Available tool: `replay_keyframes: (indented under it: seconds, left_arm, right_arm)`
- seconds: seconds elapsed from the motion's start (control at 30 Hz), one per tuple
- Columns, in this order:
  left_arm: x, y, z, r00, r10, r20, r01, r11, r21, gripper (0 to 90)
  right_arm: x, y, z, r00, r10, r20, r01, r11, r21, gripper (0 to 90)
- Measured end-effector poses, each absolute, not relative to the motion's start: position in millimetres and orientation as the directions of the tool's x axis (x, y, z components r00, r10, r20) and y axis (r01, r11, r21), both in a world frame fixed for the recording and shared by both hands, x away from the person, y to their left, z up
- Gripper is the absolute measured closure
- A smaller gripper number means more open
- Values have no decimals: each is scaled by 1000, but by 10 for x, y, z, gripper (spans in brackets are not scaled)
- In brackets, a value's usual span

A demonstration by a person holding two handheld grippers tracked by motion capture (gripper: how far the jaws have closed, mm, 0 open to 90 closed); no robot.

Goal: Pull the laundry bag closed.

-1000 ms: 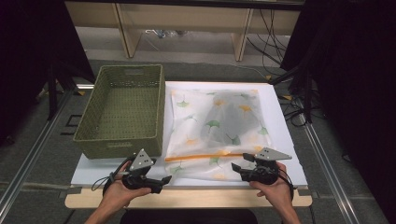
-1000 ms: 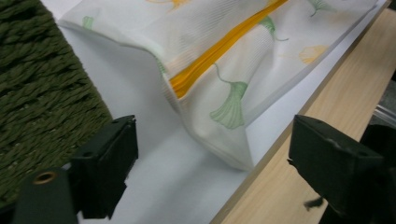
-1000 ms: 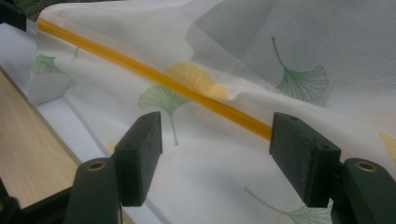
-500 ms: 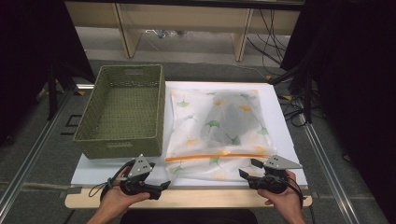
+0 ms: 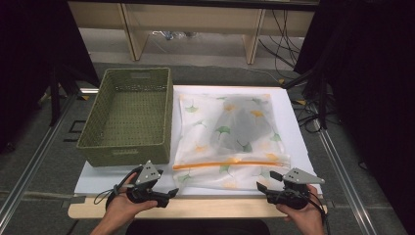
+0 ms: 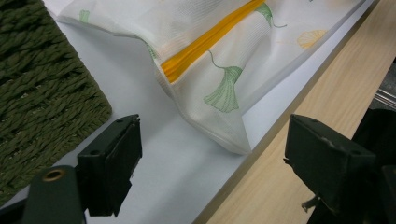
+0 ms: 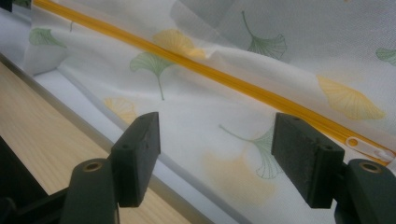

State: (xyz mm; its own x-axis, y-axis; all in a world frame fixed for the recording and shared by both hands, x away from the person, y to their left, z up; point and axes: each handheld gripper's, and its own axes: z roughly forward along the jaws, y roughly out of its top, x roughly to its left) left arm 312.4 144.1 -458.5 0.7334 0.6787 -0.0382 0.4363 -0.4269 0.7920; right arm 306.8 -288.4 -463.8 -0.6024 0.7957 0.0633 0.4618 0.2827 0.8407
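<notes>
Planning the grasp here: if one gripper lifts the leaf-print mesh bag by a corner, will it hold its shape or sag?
The mesh bag will probably sag: its cloth already lies rumpled and folded near the orange zipper. It likely weighs little, since it lies nearly flat with just a dark, soft-looking shape inside. The thin corner should pinch easily, though the contents may slide down.

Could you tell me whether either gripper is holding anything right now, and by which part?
Nothing is held. The left gripper and right gripper both stand open, short of the white mesh laundry bag with ginkgo-leaf print and orange zipper.
</notes>
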Motion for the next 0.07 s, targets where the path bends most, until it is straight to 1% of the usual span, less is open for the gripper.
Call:
replay_keyframes:
  seconds: [0.07]
  left_arm:
    - [3130, 1436, -4592, 730, 681, -49, 445, -420, 791, 183]
  right_arm:
    - [3066, -2881, -4636, -602, 796, 63, 465, 285, 838, 340]
